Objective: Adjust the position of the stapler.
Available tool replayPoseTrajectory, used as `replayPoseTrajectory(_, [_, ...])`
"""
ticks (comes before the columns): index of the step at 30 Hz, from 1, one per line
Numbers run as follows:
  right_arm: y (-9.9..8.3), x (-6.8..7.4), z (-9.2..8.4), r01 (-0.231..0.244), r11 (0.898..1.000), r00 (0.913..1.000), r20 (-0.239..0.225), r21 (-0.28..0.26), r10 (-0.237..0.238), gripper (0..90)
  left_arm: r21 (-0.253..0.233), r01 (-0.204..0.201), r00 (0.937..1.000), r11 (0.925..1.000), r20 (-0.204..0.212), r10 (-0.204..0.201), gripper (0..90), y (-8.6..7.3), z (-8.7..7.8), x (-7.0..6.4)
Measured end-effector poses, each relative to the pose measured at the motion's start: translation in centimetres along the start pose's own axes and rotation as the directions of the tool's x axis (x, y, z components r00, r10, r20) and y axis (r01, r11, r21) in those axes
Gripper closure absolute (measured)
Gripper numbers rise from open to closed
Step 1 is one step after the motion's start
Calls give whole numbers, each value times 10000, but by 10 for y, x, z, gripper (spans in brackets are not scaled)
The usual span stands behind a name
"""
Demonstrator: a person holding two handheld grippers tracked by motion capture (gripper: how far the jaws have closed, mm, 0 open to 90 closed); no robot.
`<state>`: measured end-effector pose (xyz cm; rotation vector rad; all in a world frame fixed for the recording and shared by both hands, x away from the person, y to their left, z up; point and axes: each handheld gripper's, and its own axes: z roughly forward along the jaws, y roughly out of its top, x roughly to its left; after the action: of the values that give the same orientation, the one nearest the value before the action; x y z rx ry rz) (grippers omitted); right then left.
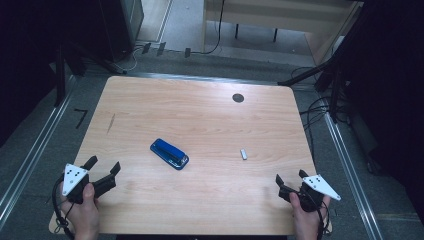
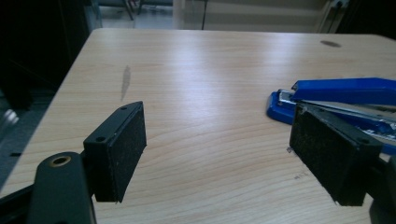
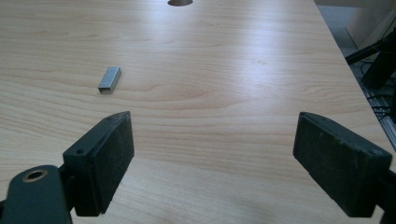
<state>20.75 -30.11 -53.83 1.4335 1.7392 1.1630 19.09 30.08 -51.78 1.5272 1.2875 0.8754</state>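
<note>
A blue stapler [image 1: 169, 153] lies near the middle of the wooden table [image 1: 200, 115], its lid raised in the left gripper view [image 2: 336, 93]. To its right lies a small grey strip of staples [image 1: 244, 154], also ahead and left in the right gripper view [image 3: 109, 79]. At the table's front left corner a hand holds my left gripper [image 1: 103, 167], open and empty, with the stapler beyond its right jaw [image 2: 219, 149]. My right gripper [image 1: 291, 178] is held at the front right corner, open with bare table between its jaws [image 3: 212, 163].
A dark round hole [image 1: 238, 98] is set in the table near its far right. A grey smear [image 1: 111, 123] marks the left side. Cables and black stand legs lie on the floor around the table, and a wooden bench [image 1: 280, 15] stands behind.
</note>
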Motion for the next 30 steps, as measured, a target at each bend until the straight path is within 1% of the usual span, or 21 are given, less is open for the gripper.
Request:
replayPoseTrajectory(1, [1, 1, 0, 61, 10000, 10000, -13, 7, -61, 131, 0, 0, 10000, 10000, 0, 0, 176, 0, 0, 0])
replayPoseTrajectory(2, [1, 1, 0, 61, 10000, 10000, -13, 7, -61, 131, -8, -1, 10000, 10000, -90, 1, 176, -1, 0, -1])
replayPoseTrajectory(3, [1, 3, 0, 130, 9999, 9999, -104, -46, -130, 132, 44, 1, 10000, 10000, 12, -1, 174, -2, 0, -2])
replayPoseTrajectory(5, [1, 4, 0, 145, 9999, 9998, -122, -63, -146, 131, 30, 89, 9999, 10000, -57, -89, 172, -4, 2, -4])
replayPoseTrajectory(6, [2, 5, 0, 180, 9998, 9997, -189, -108, -182, 131, 85, 92, 10000, 9999, -2, -92, 150, -4, 3, -4])
replayPoseTrajectory(7, [2, 6, 0, 209, 9997, 9996, -192, -112, -211, 131, 98, 183, 9998, 9998, -88, -182, 122, -5, 4, -4])
replayPoseTrajectory(8, [2, 7, 1, 251, 9996, 9994, -221, -119, -254, 131, 5, 295, 9995, 9996, -53, -295, 91, -5, 5, -3])
replayPoseTrajectory(9, [3, 8, 1, 224, 9997, 9995, -227, -104, -226, 131, 23, 411, 9991, 9992, 61, -411, 35, -5, 5, -3])
replayPoseTrajectory(10, [2, 8, 1, 176, 9998, 9996, -232, -51, -177, 131, 79, 447, 9986, 9990, 287, -449, 0, -4, 6, -2])
replayPoseTrajectory(11, [2, 8, 1, 176, 9998, 9996, -232, -51, -177, 131, 175, 444, 9981, 9989, 413, -451, 0, -4, 6, -2])
replayPoseTrajectory(13, [2, 11, 2, 108, 9999, 9991, -411, -36, -109, 130, 330, 312, 9986, 9990, 419, -326, 0, -4, 7, -4])
replayPoseTrajectory(15, [3, 12, 3, 81, 10000, 9990, -445, -17, -82, 131, 536, 118, 9987, 9985, 479, -144, 0, -3, 9, -5])
replayPoseTrajectory(16, [4, 16, 4, 66, 10000, 9985, -542, 9, -66, 131, 647, 126, 9988, 9978, 459, -156, 0, -3, 10, -5])
replayPoseTrajectory(17, [4, 16, 4, 66, 10000, 9985, -542, 9, -66, 131, 647, 126, 9988, 9978, 459, -156, 0, -3, 10, -5])
replayPoseTrajectory(19, [6, 19, 5, 42, 10000, 9974, -721, -21, -43, 131, 685, 276, 9989, 9973, 350, -300, 0, -2, 11, -4])
replayPoseTrajectory(21, [8, 22, 5, 44, 10000, 9955, -950, -63, -50, 131, 647, 423, 9985, 9970, 327, -444, 0, -2, 10, -2])
replayPoseTrajectory(22, [11, 29, 6, 266, 9996, 9938, -1075, -27, -267, 131, 649, 481, 9981, 9967, 357, -505, 0, -2, 11, -2])
replayPoseTrajectory(23, [11, 29, 6, 266, 9996, 9938, -1075, -27, -267, 131, 652, 501, 9980, 9966, 360, -525, 0, -2, 11, -2])
replayPoseTrajectory(26, [15, 40, 9, 543, 9985, 9897, -1333, 76, -528, 128, 686, 440, 9982, 9967, 378, -466, 0, -2, 11, -2])
replayPoseTrajectory(28, [20, 48, 10, 714, 9974, 9845, -1611, 67, -694, 131, 721, 472, 9982, 9963, 335, -497, 0, -2, 11, -2])
replayPoseTrajectory(30, [24, 56, 11, 1028, 9947, 9774, -1862, 67, -998, 132, 767, 491, 9981, 9958, 329, -517, 0, -2, 11, -1])
